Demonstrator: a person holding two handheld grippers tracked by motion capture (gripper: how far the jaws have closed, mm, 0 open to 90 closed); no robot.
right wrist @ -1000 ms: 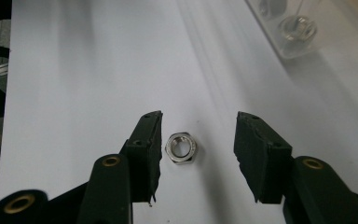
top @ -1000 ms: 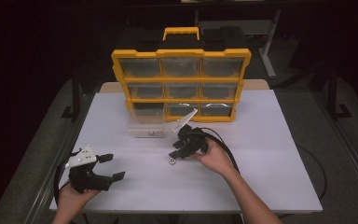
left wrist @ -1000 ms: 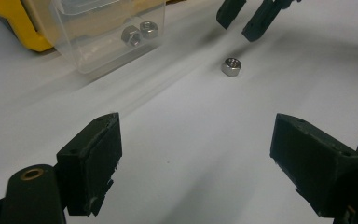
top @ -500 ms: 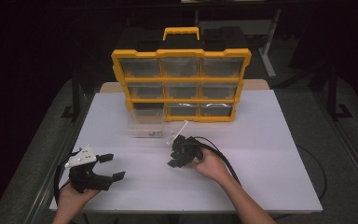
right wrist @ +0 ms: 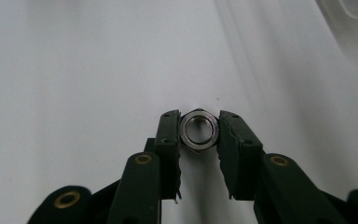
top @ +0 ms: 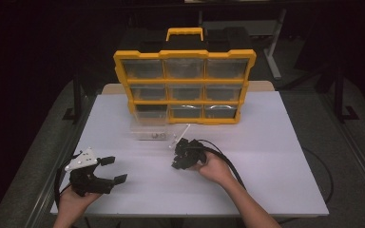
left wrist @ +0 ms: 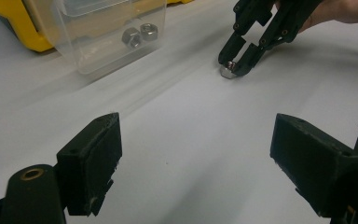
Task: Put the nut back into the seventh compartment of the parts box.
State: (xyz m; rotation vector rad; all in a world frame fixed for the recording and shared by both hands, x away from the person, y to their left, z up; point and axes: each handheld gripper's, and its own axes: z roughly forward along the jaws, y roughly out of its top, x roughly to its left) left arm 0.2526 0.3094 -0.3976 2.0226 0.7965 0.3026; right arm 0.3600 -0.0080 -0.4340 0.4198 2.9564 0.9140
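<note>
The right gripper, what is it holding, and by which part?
The right gripper holds a metal hex nut by two opposite side flats; the nut lies on the table.

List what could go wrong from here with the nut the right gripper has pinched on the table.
1. The right gripper pinches the hex nut only at its very tips, so it may slip out on lifting.
2. The nut lies flat on the white table; a tilted lift could flick it away.
3. The clear drawer with two nuts sits close by; a swing could knock it.
</note>
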